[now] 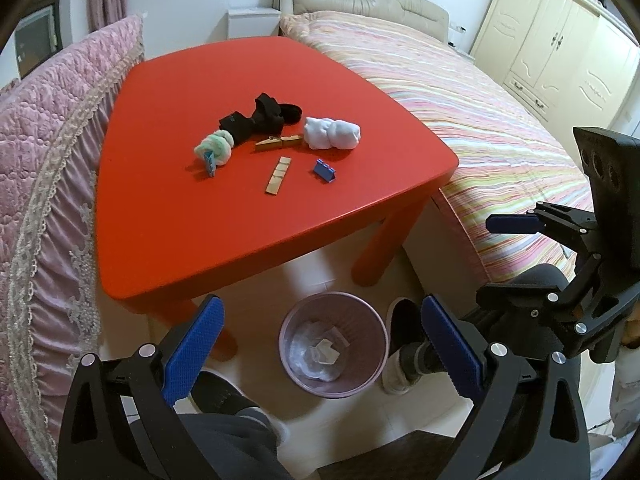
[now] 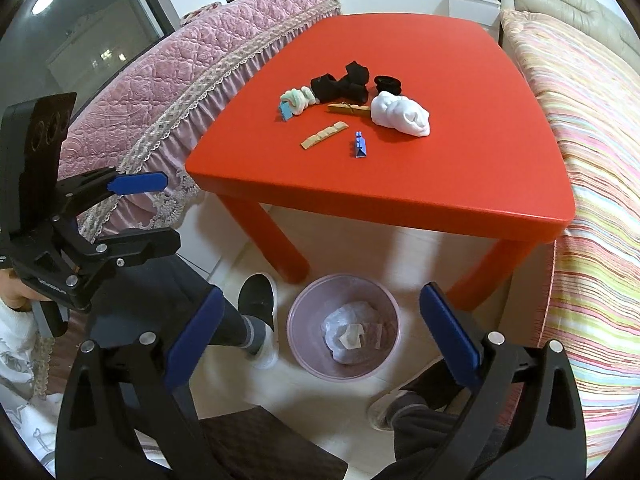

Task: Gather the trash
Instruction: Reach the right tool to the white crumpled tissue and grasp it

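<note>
Even, bright indoor lighting; soft shadows beneath the red table; strong fisheye curvature and dark vignetting toward the frame edges.

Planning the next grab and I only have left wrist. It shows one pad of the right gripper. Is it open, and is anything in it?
Observer: The right gripper is wide open and holds nothing. In its own view the bin shows between its fingers.
Operator: That black pile looks like one lump here. Is it?
Observer: No. Right wrist shows a black ring lying apart from the black socks, with a sliver of red table between them.
</note>
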